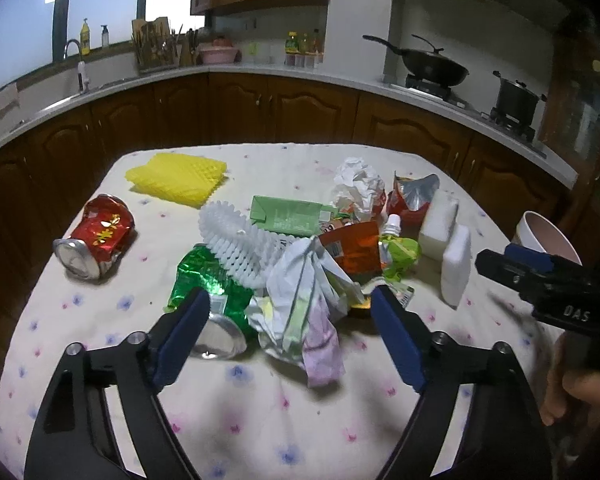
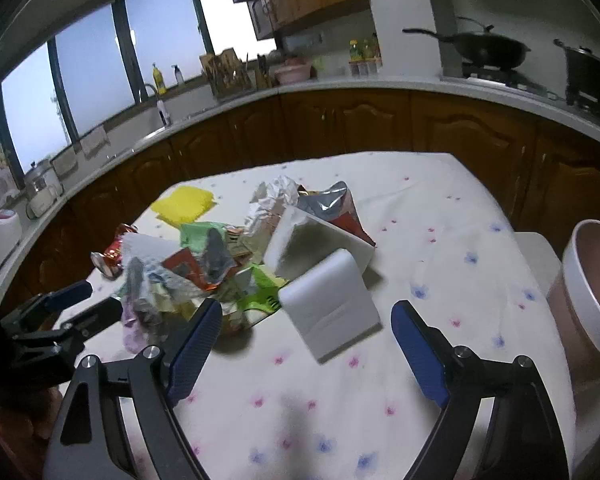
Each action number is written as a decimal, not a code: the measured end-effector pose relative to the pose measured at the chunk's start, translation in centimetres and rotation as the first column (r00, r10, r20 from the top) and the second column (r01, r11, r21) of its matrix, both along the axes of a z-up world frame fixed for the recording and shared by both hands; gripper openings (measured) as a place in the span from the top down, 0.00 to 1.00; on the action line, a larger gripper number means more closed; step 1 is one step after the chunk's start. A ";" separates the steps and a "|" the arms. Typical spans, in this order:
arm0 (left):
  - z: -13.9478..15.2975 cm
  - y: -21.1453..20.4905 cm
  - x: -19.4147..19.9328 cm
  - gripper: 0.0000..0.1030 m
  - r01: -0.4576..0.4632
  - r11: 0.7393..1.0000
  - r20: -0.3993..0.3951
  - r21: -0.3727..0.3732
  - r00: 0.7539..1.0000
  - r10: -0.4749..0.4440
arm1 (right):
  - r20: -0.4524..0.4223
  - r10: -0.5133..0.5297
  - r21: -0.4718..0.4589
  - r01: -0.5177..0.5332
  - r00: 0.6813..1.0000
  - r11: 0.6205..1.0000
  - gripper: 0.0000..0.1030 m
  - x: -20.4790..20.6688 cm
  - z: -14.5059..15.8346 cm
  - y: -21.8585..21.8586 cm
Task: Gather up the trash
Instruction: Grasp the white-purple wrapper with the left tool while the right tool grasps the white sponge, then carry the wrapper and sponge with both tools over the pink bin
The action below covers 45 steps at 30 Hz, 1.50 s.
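Seemingly nothing has been collected yet: the trash pile [image 1: 300, 256] is still spread on the counter [image 1: 240, 400], the bin [image 2: 588, 292] beside it, with left gripper [image 1: 290, 320] and right gripper [image 2: 306, 332] held apart, empty.

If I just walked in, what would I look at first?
Probably the messy pile of trash in the middle of the flowery table, with a crushed red can lying apart on its left. Both hand-held grippers, left and right, are open.
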<state>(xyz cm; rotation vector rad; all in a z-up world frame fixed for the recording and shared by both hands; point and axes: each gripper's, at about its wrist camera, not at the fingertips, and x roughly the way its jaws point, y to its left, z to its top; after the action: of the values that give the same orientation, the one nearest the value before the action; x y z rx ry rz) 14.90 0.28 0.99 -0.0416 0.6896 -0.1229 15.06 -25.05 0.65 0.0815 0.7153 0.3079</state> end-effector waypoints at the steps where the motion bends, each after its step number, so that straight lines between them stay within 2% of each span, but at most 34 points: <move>1: -0.1 -0.1 0.3 0.27 0.002 1.000 -0.006 0.000 1.000 -0.002 | -0.010 0.004 -0.002 -0.004 1.000 1.000 0.16 0.5 -0.2 0.1; 6: -1.2 -0.4 1.2 0.49 0.024 1.000 -0.059 -0.005 0.998 -0.024 | -0.071 0.017 -0.019 -0.018 0.997 1.000 0.20 2.8 -1.9 0.2; 8: -1.4 -0.3 1.5 0.61 0.031 0.999 -0.074 -0.019 0.997 -0.033 | -0.090 0.022 -0.011 -0.023 0.996 1.000 0.25 3.5 -2.5 0.2; 10: -1.5 -0.3 1.7 0.71 0.039 0.999 -0.081 -0.030 0.996 -0.042 | -0.104 0.019 -0.018 -0.021 0.994 1.000 0.37 4.0 -2.9 0.1; 14: -1.2 -0.2 1.3 0.79 0.056 0.997 -0.075 -0.044 0.995 -0.059 | -0.089 0.019 0.009 -0.018 0.996 1.000 0.43 3.6 -2.6 -0.6; 15: -1.1 -0.2 1.1 0.80 0.059 0.997 -0.072 -0.051 0.995 -0.063 | -0.082 0.024 0.031 -0.022 0.996 0.999 0.55 3.1 -2.3 -0.9; 17: -0.9 -0.3 0.7 0.86 0.067 0.996 -0.066 -0.060 0.995 -0.071 | -0.065 0.015 0.033 -0.013 0.998 0.999 0.65 2.6 -1.9 -1.3; 19: -0.4 -0.4 0.3 0.87 0.074 0.995 -0.056 -0.068 0.995 -0.078 | -0.053 0.003 0.028 -0.002 0.999 1.000 0.73 2.0 -1.6 -1.5; 22: 0.6 -0.6 -0.8 0.88 0.091 0.993 -0.031 -0.079 0.995 -0.093 | -0.047 -0.018 0.035 0.019 0.999 0.999 0.78 1.2 -1.4 -2.3; 30: 2.6 -2.6 -2.0 0.88 0.154 0.982 0.016 -0.112 0.988 -0.153 | -0.027 -0.072 0.092 0.074 0.997 0.993 0.79 -1.7 -0.4 -5.2; 45: 3.9 -11.4 -1.6 0.88 0.315 0.943 0.047 -0.107 0.949 -0.312 | 0.032 -0.195 0.134 0.189 0.980 0.973 0.79 -6.1 2.4 -12.2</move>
<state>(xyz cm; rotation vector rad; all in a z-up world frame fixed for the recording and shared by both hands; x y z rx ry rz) 13.27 -11.09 4.91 -0.0383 0.6556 -0.4685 8.99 -37.25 3.04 0.2657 0.6363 0.1699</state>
